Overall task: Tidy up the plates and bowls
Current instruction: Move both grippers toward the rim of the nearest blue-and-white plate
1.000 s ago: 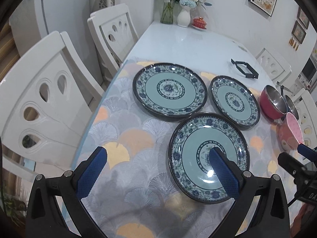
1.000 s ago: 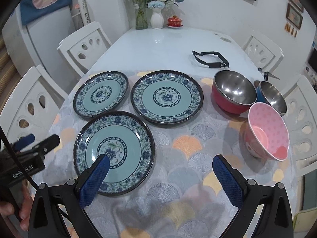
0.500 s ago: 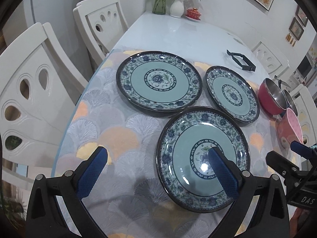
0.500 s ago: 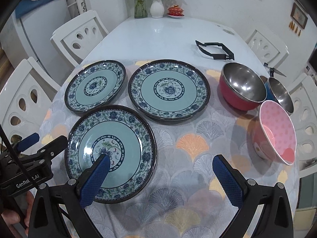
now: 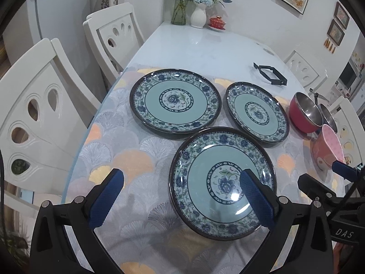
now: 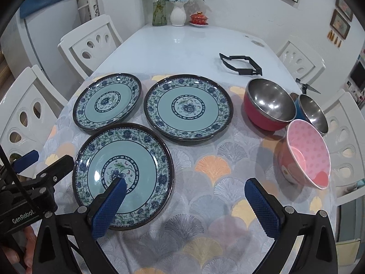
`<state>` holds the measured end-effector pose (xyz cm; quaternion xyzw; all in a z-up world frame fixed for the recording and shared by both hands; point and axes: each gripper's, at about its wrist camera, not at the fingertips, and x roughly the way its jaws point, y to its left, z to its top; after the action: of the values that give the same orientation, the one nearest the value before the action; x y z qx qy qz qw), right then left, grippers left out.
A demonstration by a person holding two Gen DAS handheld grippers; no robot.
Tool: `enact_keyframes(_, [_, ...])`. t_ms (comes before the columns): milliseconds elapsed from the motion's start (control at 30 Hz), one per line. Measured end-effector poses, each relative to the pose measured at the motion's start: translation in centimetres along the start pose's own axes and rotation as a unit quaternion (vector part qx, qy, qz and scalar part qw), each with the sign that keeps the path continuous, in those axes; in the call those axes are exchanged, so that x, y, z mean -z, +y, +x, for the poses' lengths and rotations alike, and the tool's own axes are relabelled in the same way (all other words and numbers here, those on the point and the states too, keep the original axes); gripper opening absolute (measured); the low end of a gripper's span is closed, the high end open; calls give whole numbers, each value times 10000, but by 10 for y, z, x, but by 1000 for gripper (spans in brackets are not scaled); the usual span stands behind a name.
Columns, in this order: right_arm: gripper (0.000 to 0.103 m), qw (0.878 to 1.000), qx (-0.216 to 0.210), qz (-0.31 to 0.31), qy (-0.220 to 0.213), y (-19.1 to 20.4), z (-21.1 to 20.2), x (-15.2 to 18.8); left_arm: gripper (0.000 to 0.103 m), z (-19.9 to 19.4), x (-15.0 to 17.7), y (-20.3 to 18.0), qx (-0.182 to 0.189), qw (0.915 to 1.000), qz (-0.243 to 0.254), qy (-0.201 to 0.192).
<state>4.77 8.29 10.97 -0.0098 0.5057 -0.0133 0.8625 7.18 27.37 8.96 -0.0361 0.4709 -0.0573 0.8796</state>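
Though unstacked, three plates (image 6: 124, 171); three bowls (image 6: 304, 153)

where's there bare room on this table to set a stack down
Most free: the white tabletop between the plates and the vases, bordered at right by the black frame. Also free is the patterned cloth between the near plate and the pink bowl. Crowded: the three plates nearly touch, and the bowls cluster at the right edge.
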Motion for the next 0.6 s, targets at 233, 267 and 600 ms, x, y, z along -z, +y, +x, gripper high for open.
enact_keyframes(233, [103,10000,12,93,11,-7,-6,7,101,-8,7,-9,-28,9999,133,-36])
enact_keyframes(267, [103,9999,12,106,17,-8,-6,8,101,-8,8,-10,-18,9999,138,-31])
enact_keyframes(600, [103,9997,15,249,29,-15,-9,12,101,-9,11,-17,27,9997,246,-16])
